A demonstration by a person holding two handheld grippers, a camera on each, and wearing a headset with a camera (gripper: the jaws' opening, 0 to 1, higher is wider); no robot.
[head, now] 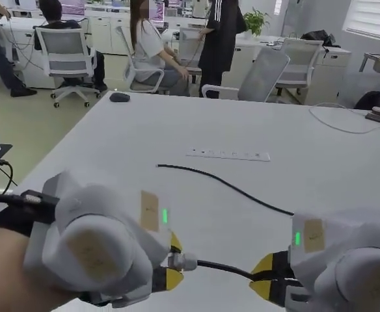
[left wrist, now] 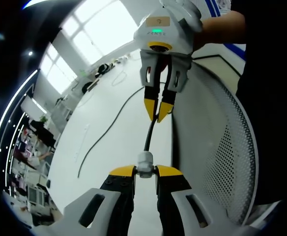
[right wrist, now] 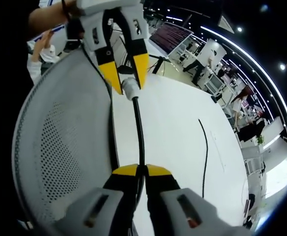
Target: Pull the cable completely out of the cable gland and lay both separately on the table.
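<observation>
My left gripper (head: 172, 262) is shut on a small white cable gland (head: 180, 262) just above the table's near edge; the gland (left wrist: 145, 164) sits clamped between its yellow jaws. A black cable (head: 222, 267) runs out of the gland to my right gripper (head: 263, 276), which is shut on it. In the right gripper view the cable (right wrist: 139, 132) leads from my closed yellow jaws up to the gland (right wrist: 128, 88) held by the other gripper. The rest of the cable (head: 229, 187) trails across the white table (head: 294, 130) in a long curve.
A white power strip (head: 229, 155) lies mid-table beyond the cable. A black mouse (head: 119, 97) rests at the far left edge, a thin white wire (head: 336, 123) at the far right. A mesh chair back (left wrist: 217, 147) stands below the grippers. People and office chairs sit beyond the table.
</observation>
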